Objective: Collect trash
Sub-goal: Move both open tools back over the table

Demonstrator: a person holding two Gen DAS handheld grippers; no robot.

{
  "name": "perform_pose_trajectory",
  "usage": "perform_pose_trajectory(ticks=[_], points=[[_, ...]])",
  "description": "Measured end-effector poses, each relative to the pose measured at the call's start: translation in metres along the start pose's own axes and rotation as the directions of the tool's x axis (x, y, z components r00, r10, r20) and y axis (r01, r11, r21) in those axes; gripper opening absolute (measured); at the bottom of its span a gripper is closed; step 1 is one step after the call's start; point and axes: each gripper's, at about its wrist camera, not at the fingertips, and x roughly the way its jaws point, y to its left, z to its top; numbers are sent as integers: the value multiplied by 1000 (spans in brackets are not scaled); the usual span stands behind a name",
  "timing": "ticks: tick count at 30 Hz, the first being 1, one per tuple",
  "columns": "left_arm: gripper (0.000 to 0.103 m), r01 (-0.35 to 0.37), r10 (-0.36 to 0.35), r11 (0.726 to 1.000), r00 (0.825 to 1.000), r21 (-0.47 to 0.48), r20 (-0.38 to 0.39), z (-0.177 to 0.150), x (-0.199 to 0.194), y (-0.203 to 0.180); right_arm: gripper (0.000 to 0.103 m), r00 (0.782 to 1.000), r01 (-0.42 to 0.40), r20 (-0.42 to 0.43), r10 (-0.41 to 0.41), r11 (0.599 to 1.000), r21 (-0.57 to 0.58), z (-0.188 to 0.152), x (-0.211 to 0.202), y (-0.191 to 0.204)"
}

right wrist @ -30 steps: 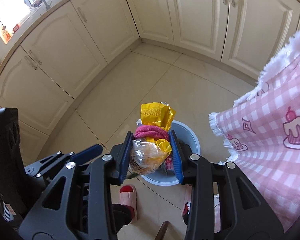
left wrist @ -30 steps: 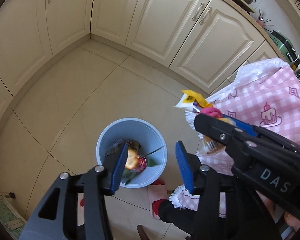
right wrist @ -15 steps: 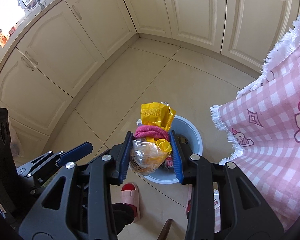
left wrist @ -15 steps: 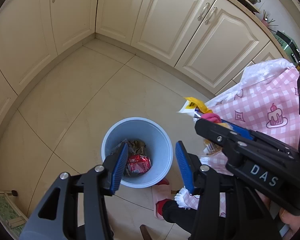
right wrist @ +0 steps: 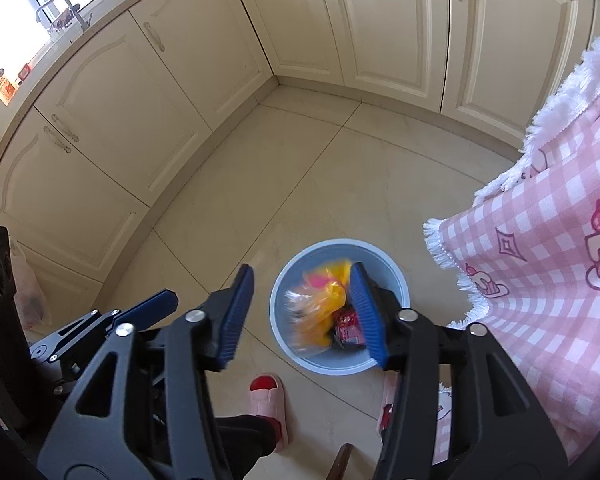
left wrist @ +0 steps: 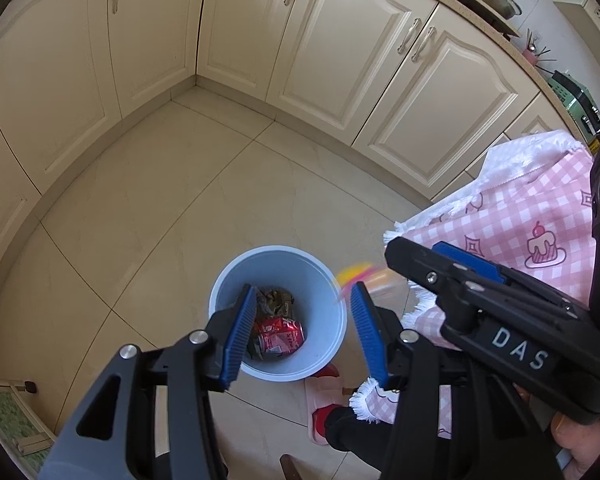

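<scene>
Here the floor (right wrist: 308,184) of pale tiles filled most of both views, with cream cabinets (right wrist: 140,92) round it and a pink checked cloth (right wrist: 540,264) hanging in on the right. On the floor, close by the person's slippers (right wrist: 269,400), stood the blue bin (right wrist: 396,276), already holding a red can (left wrist: 278,334) and some dark scraps (left wrist: 274,300).

The step in hand looked to be the drop. The right gripper (right wrist: 302,316) hung over the bin with its jaws opening, and the yellow bag (right wrist: 320,308) sat blurred between them, apparently free of the pads and falling. In the right wrist view it lay over the bin's mouth, close against the right pad; in the left wrist view only a blurred yellow patch (left wrist: 354,276) showed at the bin's right rim. Whether it would land fully inside I could not tell.

The left gripper (left wrist: 302,336) was about half open with nothing in it, also poised above the bin.

Next, I judged, the call was to check that the bag had gone in rather than caught the rim, then to turn both grippers away toward whatever trash remained; none was visible on the floor in these views.
</scene>
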Motion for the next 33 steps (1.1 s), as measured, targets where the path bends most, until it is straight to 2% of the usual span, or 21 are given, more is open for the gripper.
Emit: perform_pose_trajectory(ticks=[6,11,16,20,25,29,33], points=[[49,11,-12,1000,999,18,36,4,-21,-13,53,999,19,47,-18,1000,-10,4,-23,1],[49,24,-30,998,996,60,87,8,-50,-38,53,991,43,131,-40,999,-20,6,-65,-2],[49,39,-59,991,987,131,153,10,-87,-79,54,968,62,243,-60,998,-1,8,-126,-18],[51,67,-112,974,972,217,205,12,-118,-130,56,939,84,332,-93,996,42,4,-183,-46],[51,117,-197,931,959,347,205,12,-136,-208,59,889,131,425,-172,984,124,-8,-254,-101],[51,153,-254,879,952,452,173,8,-134,-279,60,844,180,471,-258,962,203,-22,-302,-156],[51,180,-283,818,953,547,109,-1,-116,-350,61,811,218,481,-333,935,280,-33,-335,-210]])
